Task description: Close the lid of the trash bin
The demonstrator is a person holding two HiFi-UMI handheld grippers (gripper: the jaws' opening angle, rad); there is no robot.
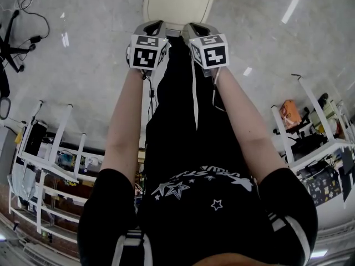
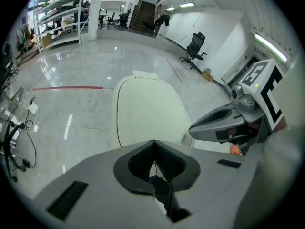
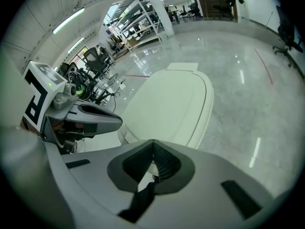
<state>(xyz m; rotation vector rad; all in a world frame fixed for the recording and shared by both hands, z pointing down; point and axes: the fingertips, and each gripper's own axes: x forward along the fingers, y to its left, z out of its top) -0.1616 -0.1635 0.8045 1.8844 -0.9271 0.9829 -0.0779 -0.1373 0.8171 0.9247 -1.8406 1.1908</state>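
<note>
The trash bin's cream lid (image 1: pixel 177 1) lies flat over the bin on the grey floor, straight ahead of both grippers. In the left gripper view the lid (image 2: pixel 147 111) fills the middle, with its hinge tab at the far end. The right gripper view shows the same lid (image 3: pixel 174 104). My left gripper (image 1: pixel 156 26) and right gripper (image 1: pixel 194 27) hover side by side just above the lid's near edge. Both are shut with nothing between the jaws: left gripper (image 2: pixel 153 142), right gripper (image 3: pixel 153 142). Whether either touches the lid is hidden.
The person's black clothing (image 1: pixel 188 165) fills the lower head view. White shelving racks (image 1: pixel 50 165) stand at the left and another rack (image 1: pixel 316 126) at the right. Cables (image 2: pixel 28 123) lie on the floor left of the bin. An office chair (image 2: pixel 195 46) stands far off.
</note>
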